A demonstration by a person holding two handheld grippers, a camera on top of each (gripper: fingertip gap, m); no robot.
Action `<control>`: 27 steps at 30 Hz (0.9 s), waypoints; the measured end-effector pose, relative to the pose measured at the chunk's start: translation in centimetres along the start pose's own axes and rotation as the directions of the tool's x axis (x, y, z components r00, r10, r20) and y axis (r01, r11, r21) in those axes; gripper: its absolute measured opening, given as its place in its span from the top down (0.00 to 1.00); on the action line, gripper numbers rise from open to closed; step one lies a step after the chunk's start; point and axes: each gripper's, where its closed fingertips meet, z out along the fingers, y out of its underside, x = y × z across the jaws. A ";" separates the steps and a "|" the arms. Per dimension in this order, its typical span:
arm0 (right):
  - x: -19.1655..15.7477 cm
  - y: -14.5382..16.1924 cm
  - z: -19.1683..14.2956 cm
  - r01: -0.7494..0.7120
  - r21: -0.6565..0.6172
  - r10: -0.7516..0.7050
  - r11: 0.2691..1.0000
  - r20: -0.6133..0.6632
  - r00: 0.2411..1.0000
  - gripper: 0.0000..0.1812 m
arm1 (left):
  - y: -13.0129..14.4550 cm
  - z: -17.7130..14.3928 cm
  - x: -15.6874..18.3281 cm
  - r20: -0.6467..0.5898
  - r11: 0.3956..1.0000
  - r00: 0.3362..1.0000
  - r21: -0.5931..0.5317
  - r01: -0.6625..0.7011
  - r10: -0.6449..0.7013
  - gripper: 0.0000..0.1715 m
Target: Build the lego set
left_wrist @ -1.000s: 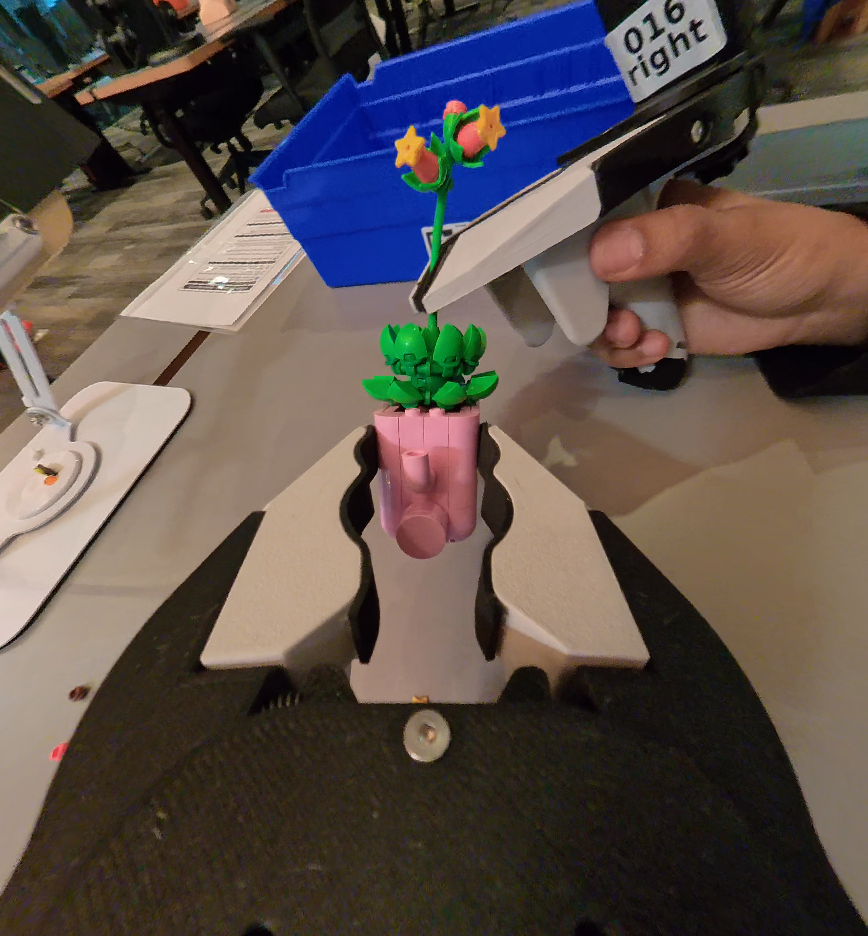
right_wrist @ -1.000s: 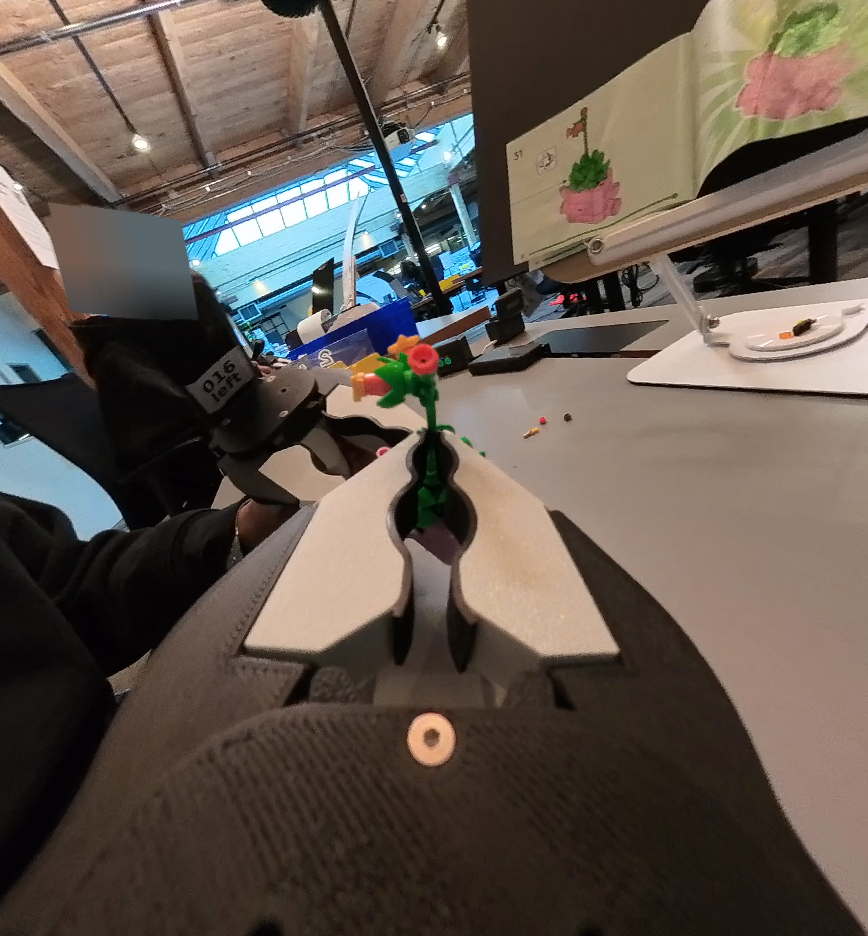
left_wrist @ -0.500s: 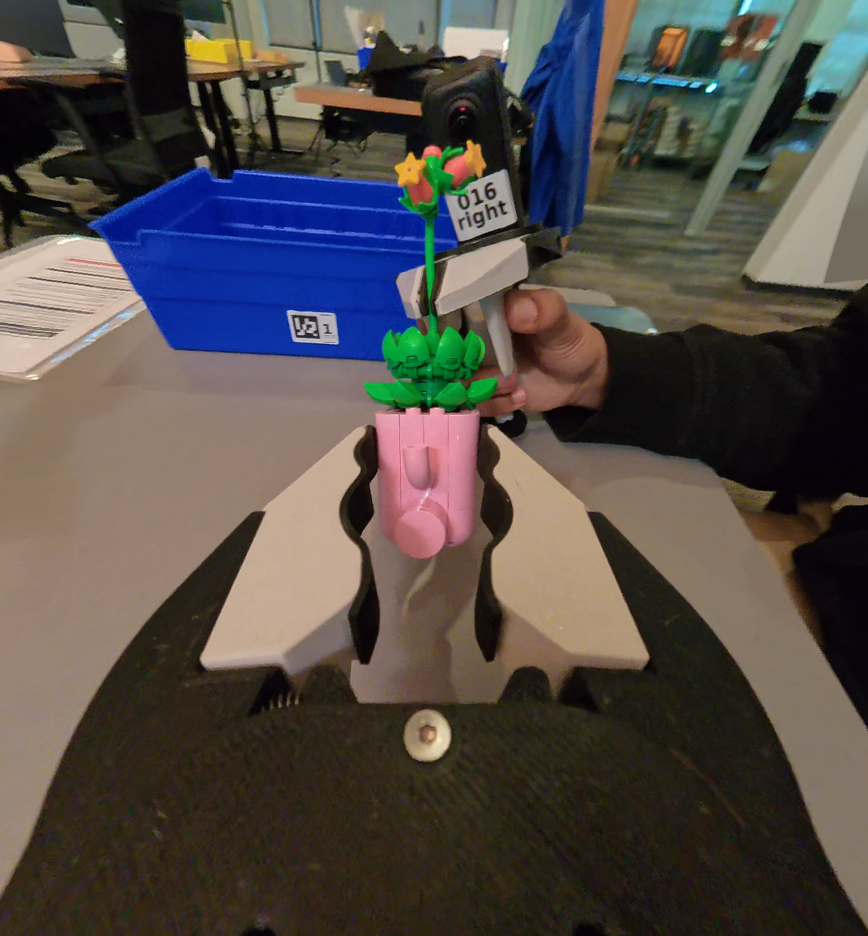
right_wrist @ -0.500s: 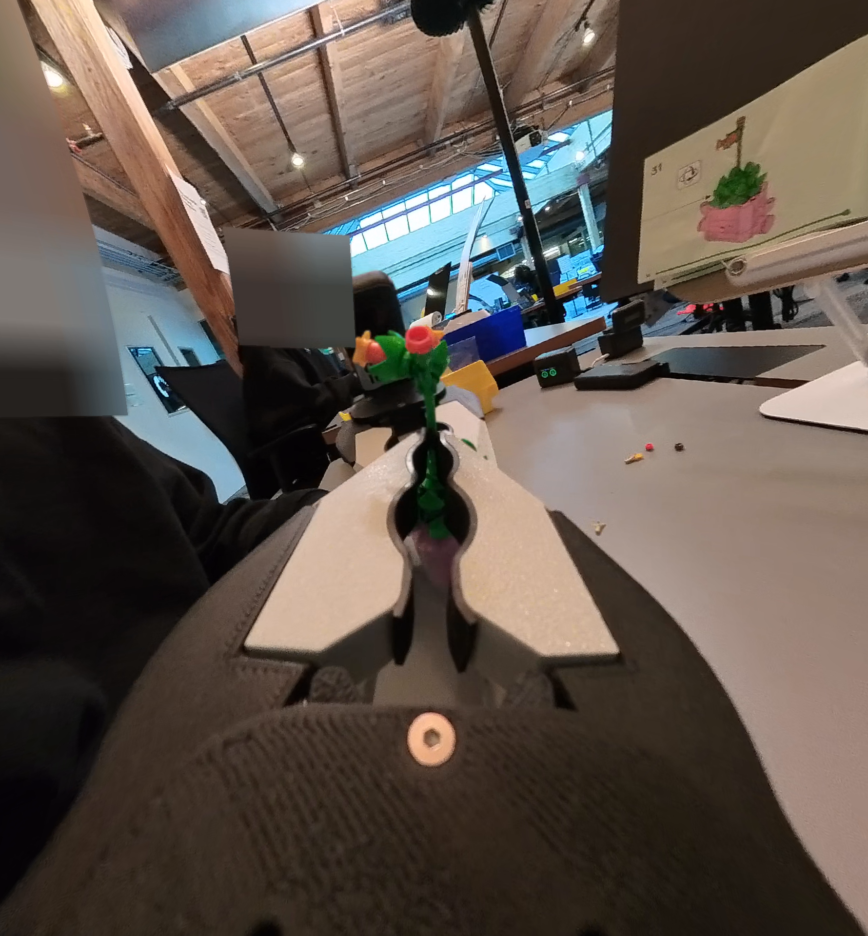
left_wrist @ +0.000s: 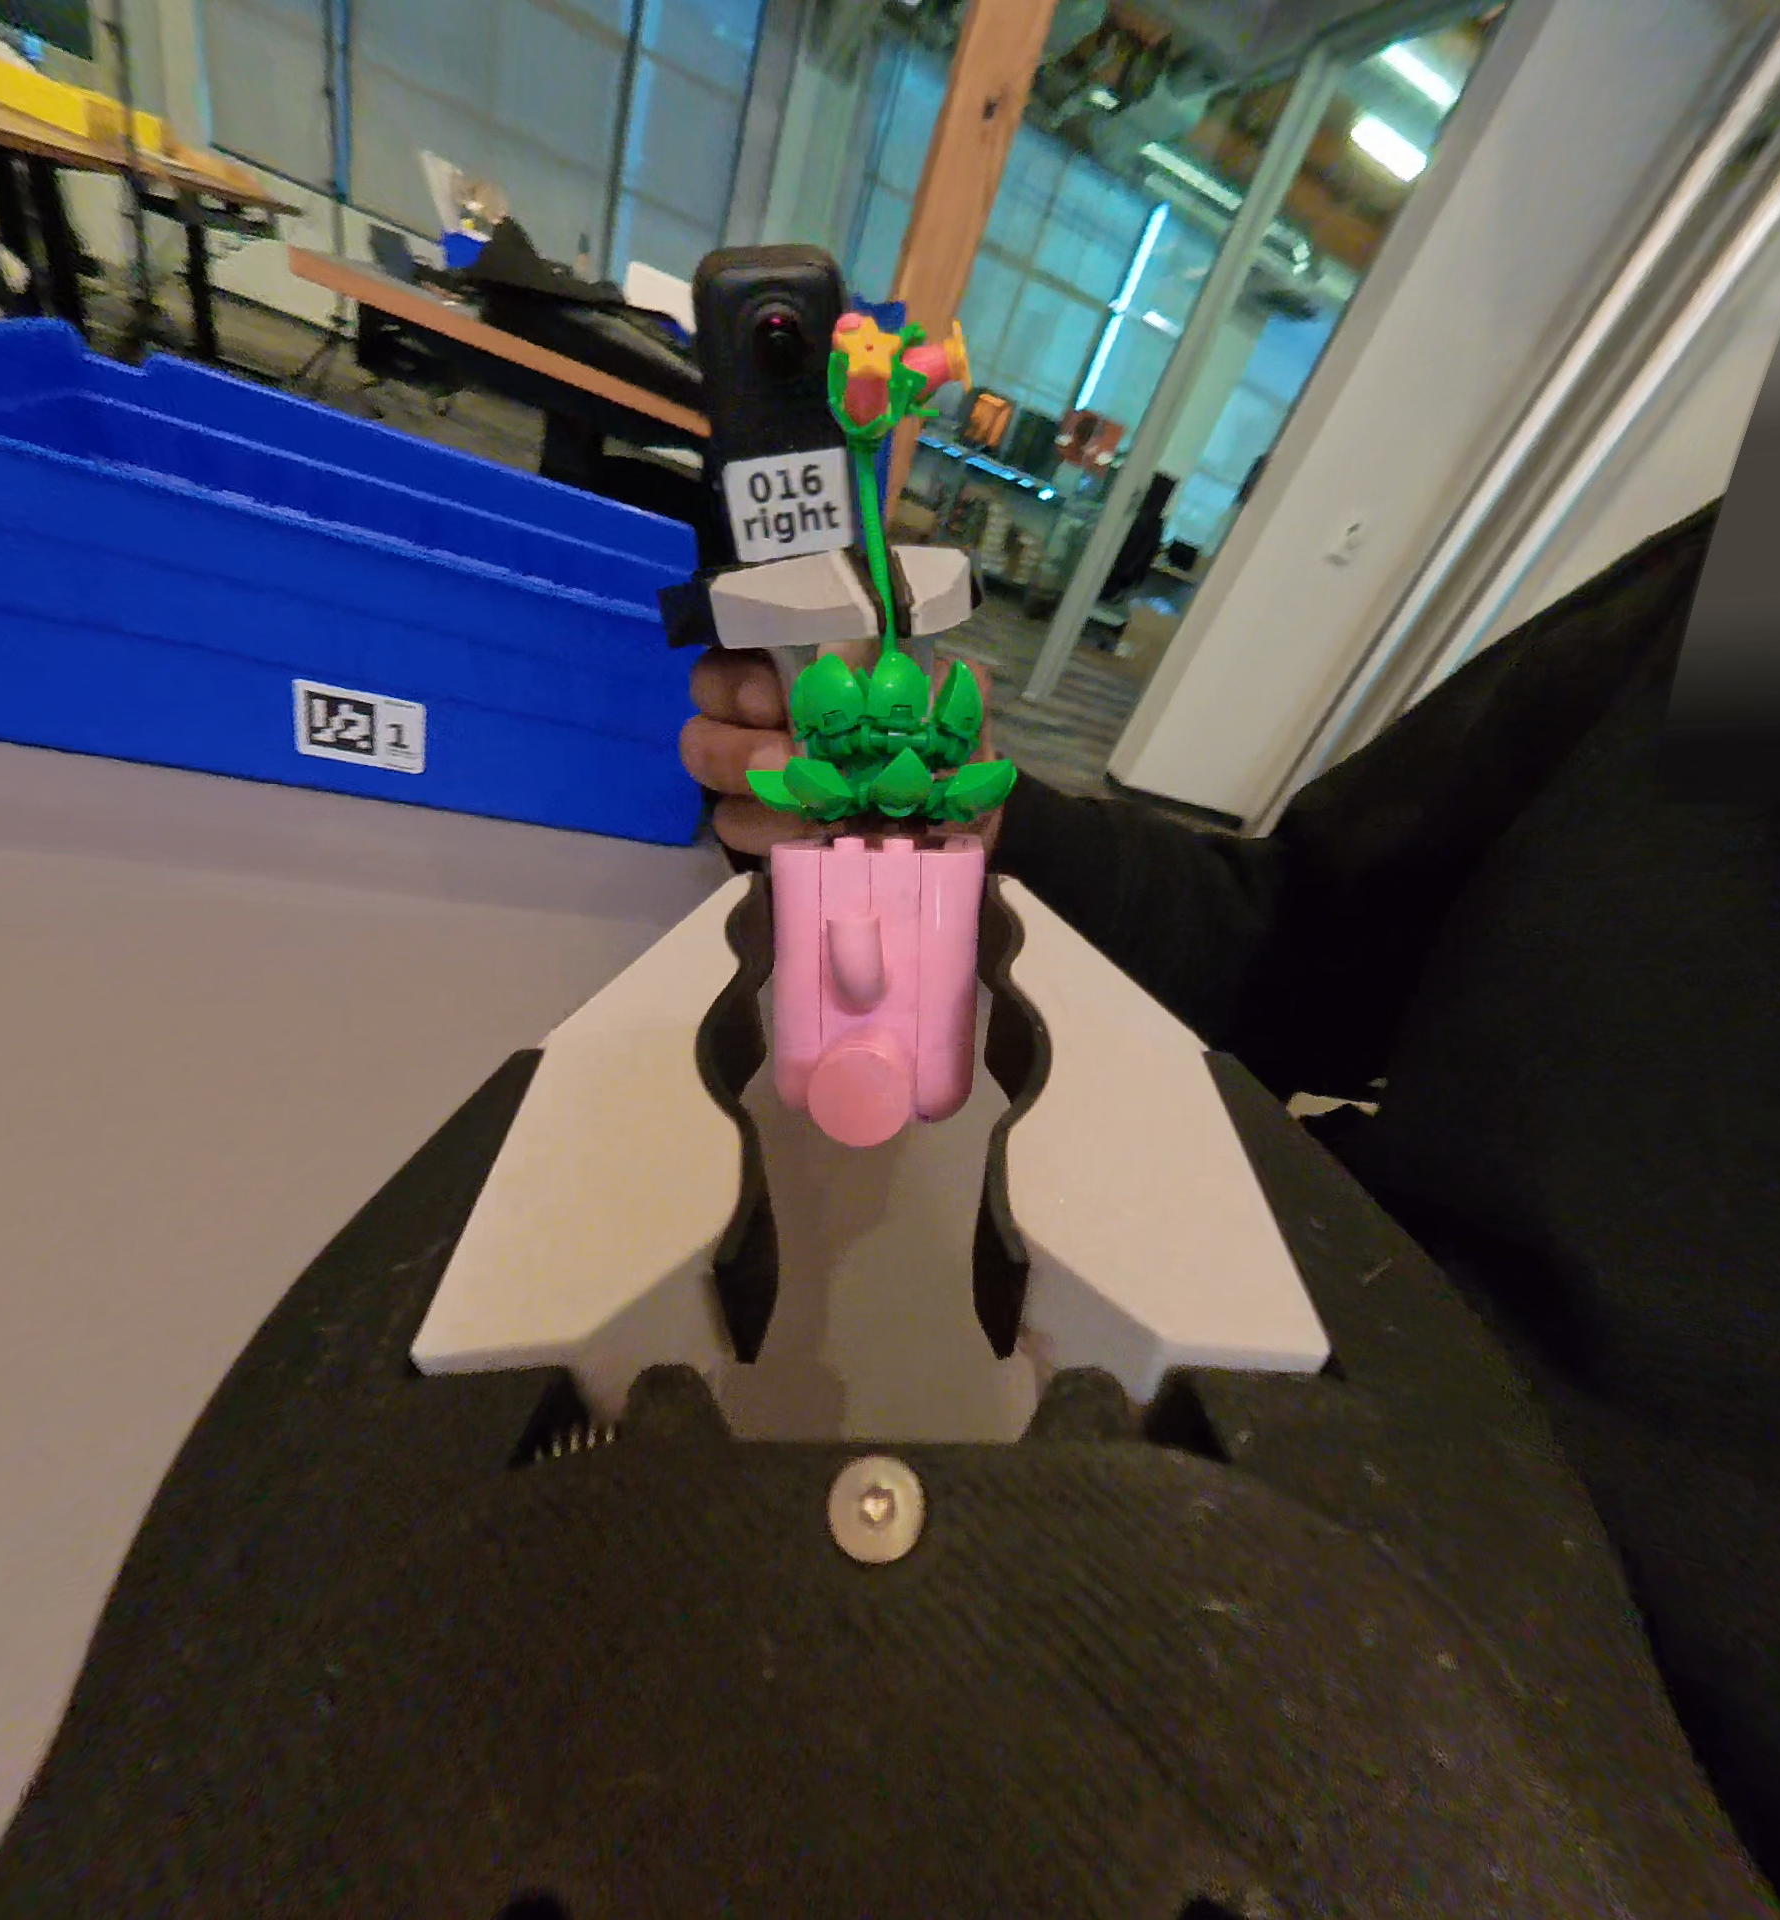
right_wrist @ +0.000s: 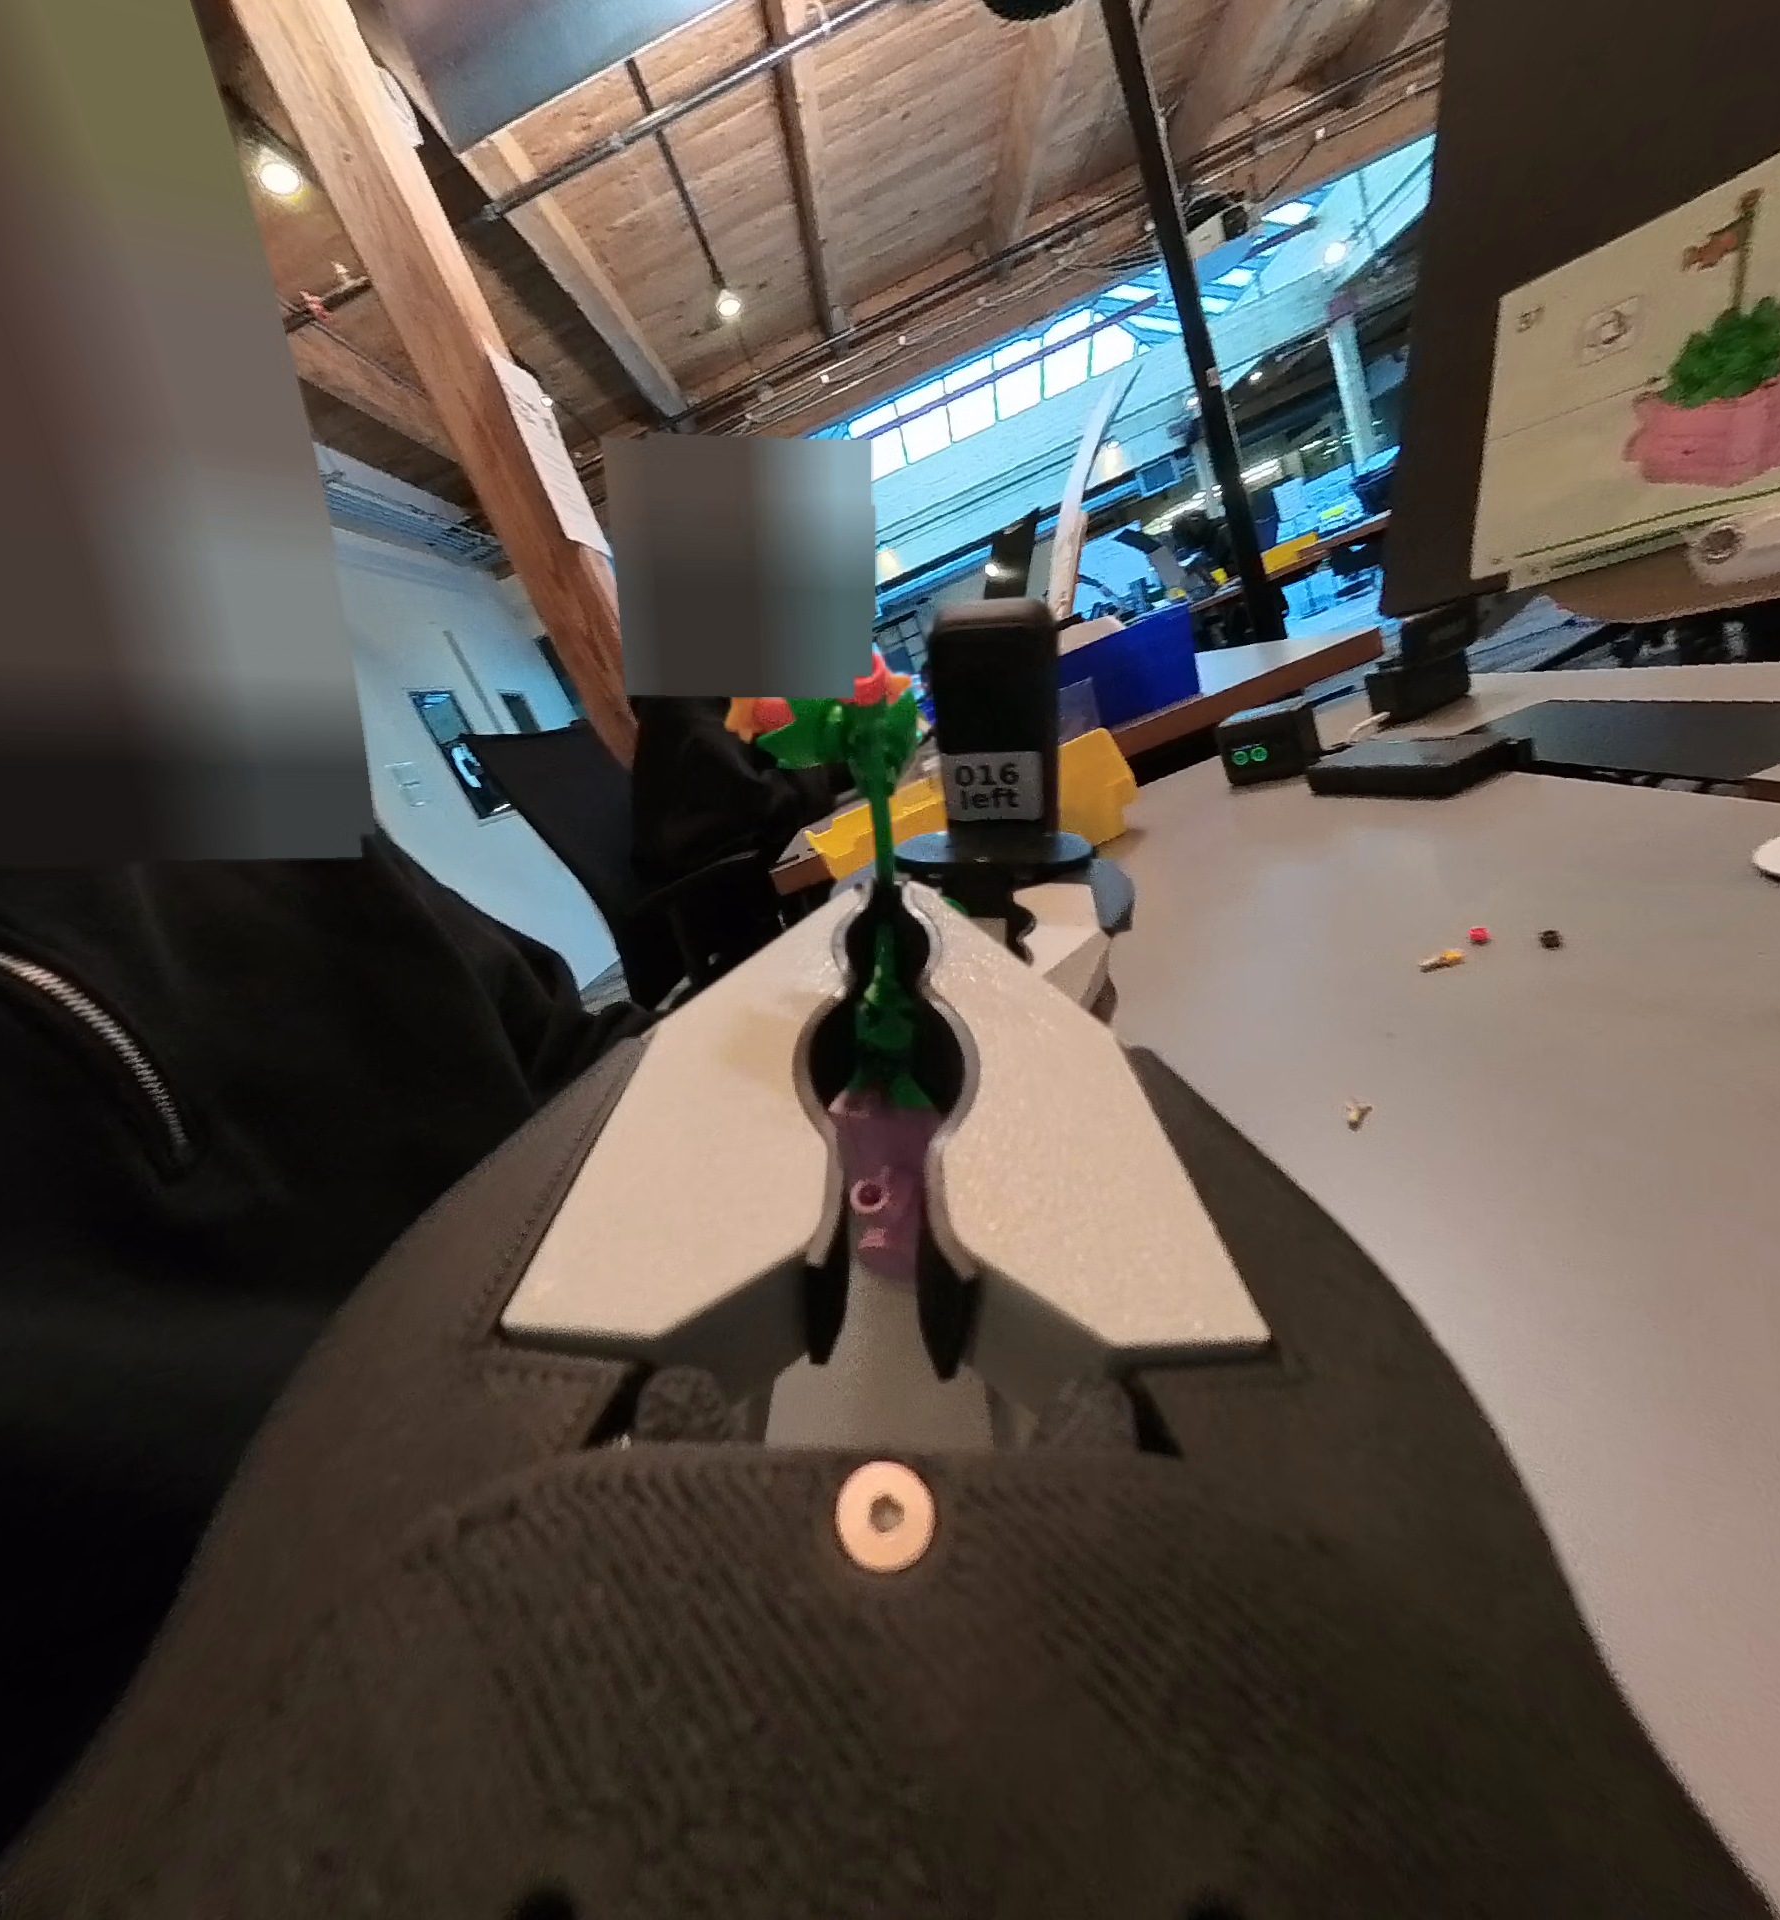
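A lego plant has a pink pot (left_wrist: 870,987), green leaves (left_wrist: 881,748) and a thin green stem (left_wrist: 873,520) topped by red and yellow flowers (left_wrist: 881,374). My left gripper (left_wrist: 870,904) is shut on the pot and holds it upright above the table. My right gripper (left_wrist: 881,603) faces it from behind and is shut on the stem above the leaves. In the right wrist view my right gripper (right_wrist: 881,914) clamps the stem (right_wrist: 881,831). The pot (right_wrist: 881,1184) shows through the gap between the fingers, with the flowers (right_wrist: 844,717) above. The left gripper's fingers (right_wrist: 1073,935) sit just beyond.
A blue bin (left_wrist: 294,603) stands at the back left of the grey table (left_wrist: 242,1039). An instruction booklet (right_wrist: 1675,416) sits on a stand at the right. Small loose pieces (right_wrist: 1478,935) lie on the table. Yellow bins (right_wrist: 1094,779) and black devices (right_wrist: 1270,748) are farther back.
Both grippers have swung round together with the plant, so the blue bin has slid to the left of the left wrist view. Both grips are unchanged.
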 end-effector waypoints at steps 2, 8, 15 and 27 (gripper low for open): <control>-0.6 0.0 0.1 -0.008 -0.013 0.008 1.000 0.027 1.000 1.00 | 0.0 0.1 0.4 -0.040 1.000 0.999 0.007 0.019 -0.019 0.78; -1.9 0.5 0.4 -0.001 -0.066 0.007 0.998 0.085 0.996 1.00 | 0.4 0.5 1.8 -0.135 0.999 0.990 -0.011 0.044 -0.045 0.78; -4.5 0.6 0.7 0.009 -0.089 0.011 0.996 0.220 0.976 1.00 | 0.1 0.6 4.4 -0.316 0.994 0.943 -0.003 0.108 -0.104 0.79; -5.9 0.2 0.8 0.080 -0.055 -0.062 0.995 0.261 0.963 1.00 | -1.3 -0.1 5.3 -0.453 0.968 0.869 0.048 0.245 -0.197 0.78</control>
